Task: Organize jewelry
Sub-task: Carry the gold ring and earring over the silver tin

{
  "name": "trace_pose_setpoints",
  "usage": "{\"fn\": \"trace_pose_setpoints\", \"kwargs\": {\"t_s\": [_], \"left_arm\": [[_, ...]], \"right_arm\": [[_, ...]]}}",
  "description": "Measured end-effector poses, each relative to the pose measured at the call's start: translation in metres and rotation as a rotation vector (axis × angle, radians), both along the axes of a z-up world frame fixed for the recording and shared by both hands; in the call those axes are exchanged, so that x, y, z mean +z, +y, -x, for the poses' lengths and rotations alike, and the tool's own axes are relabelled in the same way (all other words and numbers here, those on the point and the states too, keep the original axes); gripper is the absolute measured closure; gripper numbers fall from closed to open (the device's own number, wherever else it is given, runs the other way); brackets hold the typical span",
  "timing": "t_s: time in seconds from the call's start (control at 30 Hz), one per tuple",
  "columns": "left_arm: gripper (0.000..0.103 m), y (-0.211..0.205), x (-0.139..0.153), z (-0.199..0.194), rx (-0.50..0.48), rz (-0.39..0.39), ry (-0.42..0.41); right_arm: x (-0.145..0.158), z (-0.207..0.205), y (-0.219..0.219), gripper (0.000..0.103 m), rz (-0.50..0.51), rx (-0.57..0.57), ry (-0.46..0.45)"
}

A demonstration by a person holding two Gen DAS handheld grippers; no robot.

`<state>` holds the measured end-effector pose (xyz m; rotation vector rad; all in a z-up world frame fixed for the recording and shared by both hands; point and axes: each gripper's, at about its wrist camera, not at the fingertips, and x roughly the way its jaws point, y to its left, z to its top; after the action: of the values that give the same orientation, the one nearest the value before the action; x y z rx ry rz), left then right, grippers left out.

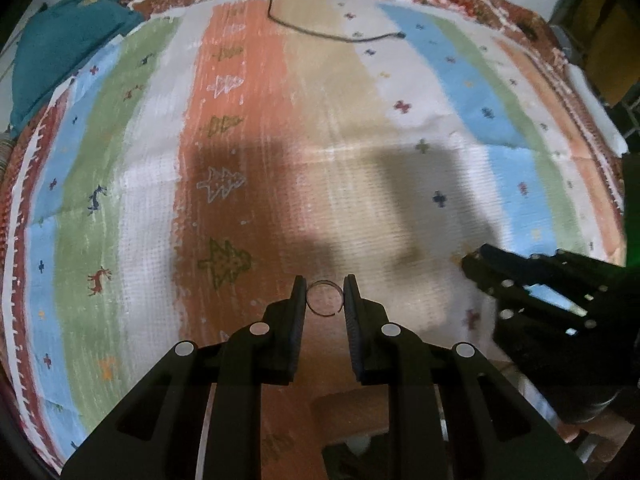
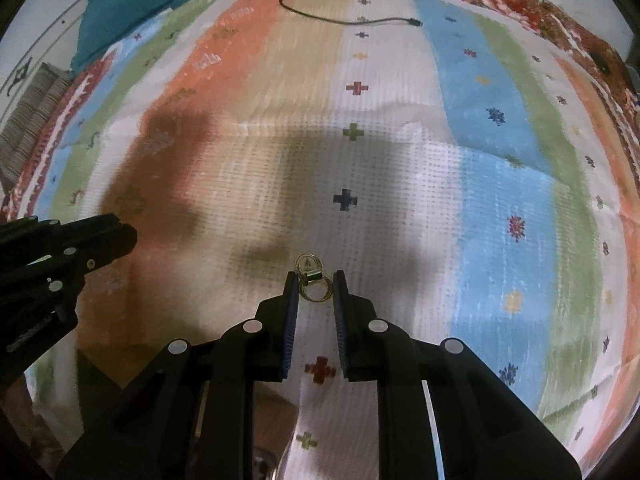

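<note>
Black left hand-held gripper (image 1: 324, 294) pinching thin ring (image 1: 325, 298) at fingertips. Right hand-held gripper (image 2: 316, 286) pinching gold rings (image 2: 314, 280), cluster poking toward 12 o'clock. Beyond: striped rug (image 1: 360, 92), cable (image 1: 320, 28) at 12, teal cloth (image 1: 60, 52) at 10.

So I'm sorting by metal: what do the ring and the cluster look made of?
Ring: thin silvery metal, probably steel or silver; grey, glinting, with a gap in the band.
Cluster: gold-toned metal hoops, maybe plated; yellow shine.
</note>
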<state>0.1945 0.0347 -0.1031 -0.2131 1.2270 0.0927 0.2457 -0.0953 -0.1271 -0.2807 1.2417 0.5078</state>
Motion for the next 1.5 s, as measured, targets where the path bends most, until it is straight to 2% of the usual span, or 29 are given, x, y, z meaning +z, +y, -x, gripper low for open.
{"fn": "trace_pose_setpoints", "kwargs": {"t_s": [0.27,0.9,1.5], "left_arm": [[0.085,-0.013,0.012,0.004,-0.011,0.014,-0.028],[0.085,-0.022,0.032,0.034,-0.029,-0.037,-0.080],[0.085,-0.032,0.051,0.064,-0.051,-0.026,-0.143]], "right_arm": [[0.016,0.013,-0.013,0.085,-0.022,-0.018,-0.025],[0.037,0.028,-0.023,0.085,-0.031,-0.033,-0.065],[0.057,0.065,-0.022,0.085,-0.045,0.018,-0.118]]}}
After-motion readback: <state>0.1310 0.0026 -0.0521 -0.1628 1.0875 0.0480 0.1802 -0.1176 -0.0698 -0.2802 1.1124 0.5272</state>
